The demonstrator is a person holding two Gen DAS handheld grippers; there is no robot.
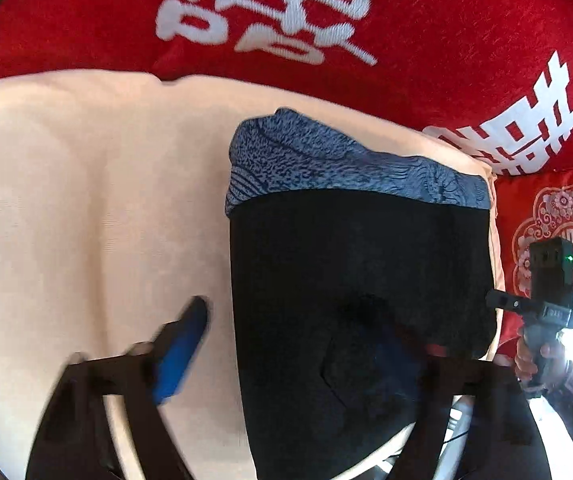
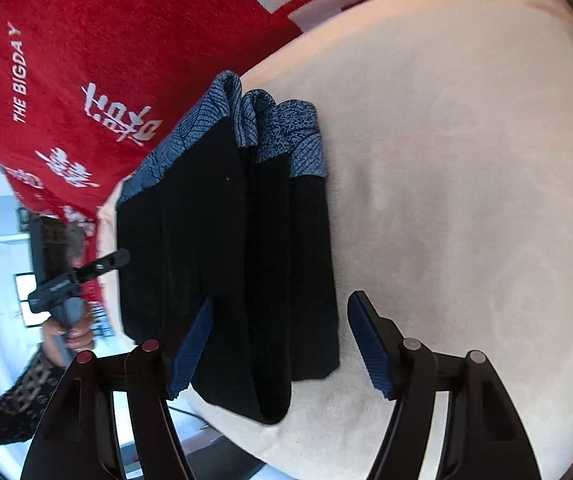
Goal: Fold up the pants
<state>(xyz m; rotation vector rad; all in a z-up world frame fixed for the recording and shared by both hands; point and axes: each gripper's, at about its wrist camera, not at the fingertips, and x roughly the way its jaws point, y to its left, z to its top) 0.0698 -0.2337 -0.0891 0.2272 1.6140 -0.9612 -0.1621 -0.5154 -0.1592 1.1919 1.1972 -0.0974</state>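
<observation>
Left wrist view
Pants [image 1: 358, 272]: black, folded into a block with a blue patterned band at the far end, lying on the right part of the cream cushion [image 1: 86, 200].
Left gripper [image 1: 294, 344]: fingers spread wide, holding nothing; the right one is blurred over the dark cloth.
Right gripper [image 1: 502, 302]: seen from the side at the pants' right edge; whether it is apart or closed cannot be told here.
Backdrop: red blanket [image 1: 326, 20] with white characters.

Right wrist view
Pants [image 2: 230, 264]: stacked folds visible, near the cushion's edge.
Right gripper [image 2: 278, 344]: fingers wide apart over the near end, gripping nothing.
Left gripper [image 2: 120, 258]: beside the pants' left edge.
</observation>
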